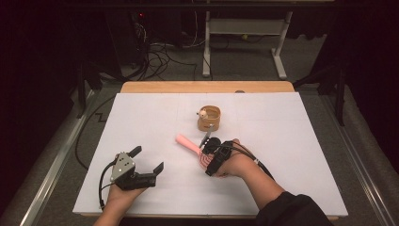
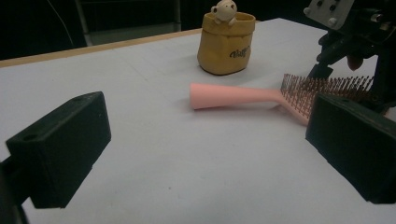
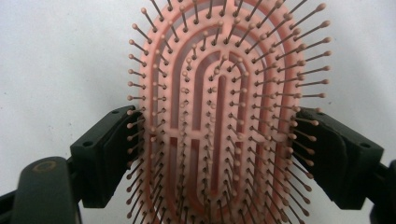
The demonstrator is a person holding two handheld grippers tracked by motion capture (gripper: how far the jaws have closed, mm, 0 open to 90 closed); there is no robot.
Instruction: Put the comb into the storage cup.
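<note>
The pink hairbrush [image 3: 224, 116] lies bristles up near the middle of the table [image 1: 291, 141], its handle pointing toward the left edge. The right gripper [image 1: 212, 151] has its jaws clamped on the sides of the brush head. The left gripper [image 1: 147, 159] rests near the front left corner, jaws apart and empty. A yellow cup [image 1: 209, 117] stands just behind the brush.

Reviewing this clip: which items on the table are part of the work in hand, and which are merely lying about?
In the job:
- pink hairbrush, its bristled head between the right gripper fingers

Lying about:
- yellow pouch-shaped holder with a small bear figure, standing apart beyond the brush handle
- left gripper, open, away from the brush
</note>
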